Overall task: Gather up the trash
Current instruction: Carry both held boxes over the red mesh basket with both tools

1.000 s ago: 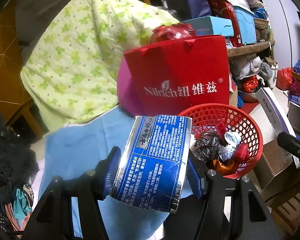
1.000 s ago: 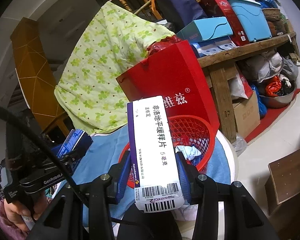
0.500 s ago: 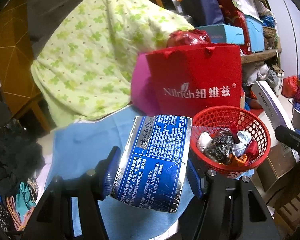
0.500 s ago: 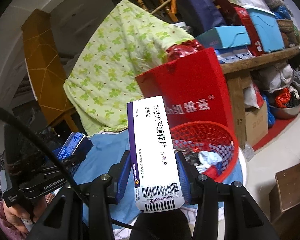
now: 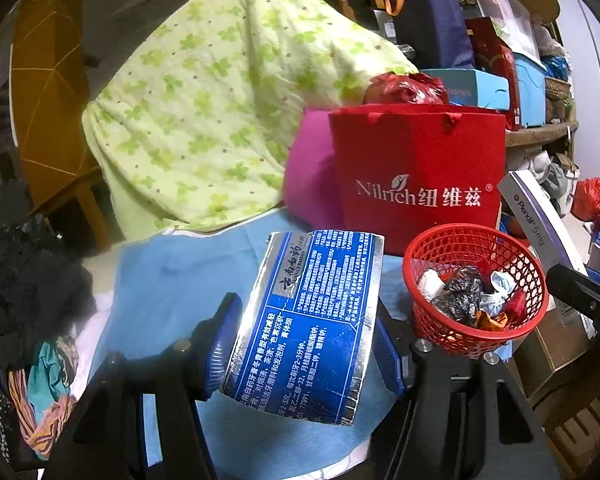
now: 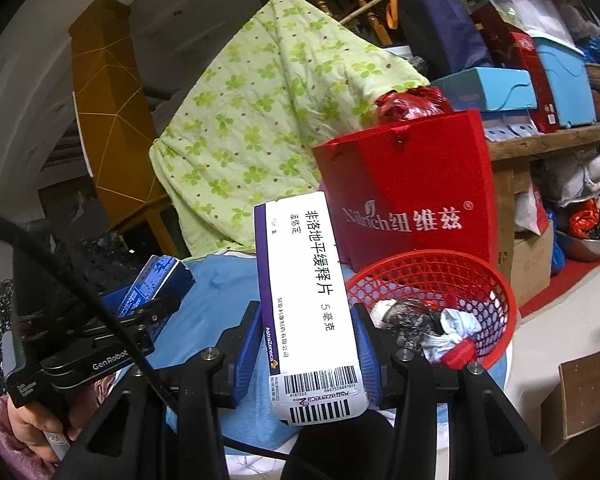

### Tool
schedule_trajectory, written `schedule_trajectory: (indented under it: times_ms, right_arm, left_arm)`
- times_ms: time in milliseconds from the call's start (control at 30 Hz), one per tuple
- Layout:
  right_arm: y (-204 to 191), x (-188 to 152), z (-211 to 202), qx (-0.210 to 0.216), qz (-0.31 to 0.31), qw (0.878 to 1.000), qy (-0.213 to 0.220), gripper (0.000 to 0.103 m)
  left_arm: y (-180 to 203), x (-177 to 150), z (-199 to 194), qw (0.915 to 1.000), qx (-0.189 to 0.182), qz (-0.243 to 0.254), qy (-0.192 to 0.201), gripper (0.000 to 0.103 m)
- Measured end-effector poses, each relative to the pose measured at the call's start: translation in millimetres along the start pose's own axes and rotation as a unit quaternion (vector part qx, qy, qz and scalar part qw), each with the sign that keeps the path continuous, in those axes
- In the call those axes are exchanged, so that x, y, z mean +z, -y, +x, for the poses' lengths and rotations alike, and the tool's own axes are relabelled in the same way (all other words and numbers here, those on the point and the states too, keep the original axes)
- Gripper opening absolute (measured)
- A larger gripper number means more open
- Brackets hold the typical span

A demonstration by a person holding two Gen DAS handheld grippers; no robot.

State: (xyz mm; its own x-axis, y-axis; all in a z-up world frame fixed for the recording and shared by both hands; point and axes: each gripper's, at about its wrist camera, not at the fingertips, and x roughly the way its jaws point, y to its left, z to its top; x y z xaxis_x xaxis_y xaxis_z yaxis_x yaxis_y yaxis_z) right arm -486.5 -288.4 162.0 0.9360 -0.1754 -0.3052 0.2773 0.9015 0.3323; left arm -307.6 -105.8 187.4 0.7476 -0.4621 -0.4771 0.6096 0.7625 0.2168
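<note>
My left gripper (image 5: 304, 344) is shut on a blue and silver toothpaste box (image 5: 308, 320), held above the blue cloth (image 5: 180, 280). My right gripper (image 6: 306, 344) is shut on a white and purple medicine box (image 6: 304, 280). A red mesh basket (image 5: 512, 248) with crumpled wrappers and bags stands to the right of the toothpaste box; in the right wrist view the basket (image 6: 496, 280) is just right of the medicine box. The left gripper with its blue box (image 6: 156, 284) shows at the left of the right wrist view. The medicine box (image 5: 540, 220) shows at the right edge of the left wrist view.
A red Nilrich paper bag (image 5: 416, 176) stands behind the basket, with a pink cushion (image 5: 312, 184) beside it. A green flowered quilt (image 5: 220, 100) hangs behind. Dark clothes (image 5: 24, 292) lie at the left. Cluttered wooden shelves (image 6: 540, 144) and cardboard boxes (image 6: 532, 260) are at the right.
Both grippers have drawn back and left from the basket, which now sits further right and smaller in both views. Both boxes stay gripped.
</note>
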Motion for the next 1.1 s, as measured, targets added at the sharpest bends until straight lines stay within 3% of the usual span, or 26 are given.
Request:
schedule_trajectory:
  times_ms: [700, 1100]
  right_arm:
    - [-61.8, -0.9, 8.3, 0.032, -0.044, 0.998, -0.008, 0.047]
    - [-34.4, -10.2, 8.1, 0.033, -0.025, 0.999, -0.006, 0.047]
  left_arm:
    - [-59.2, -15.6, -16.4, 0.9975, 0.029, -0.063, 0.013, 0.064]
    - [-29.9, -8.3, -4.8, 0.9985, 0.038, -0.038, -0.002, 0.064]
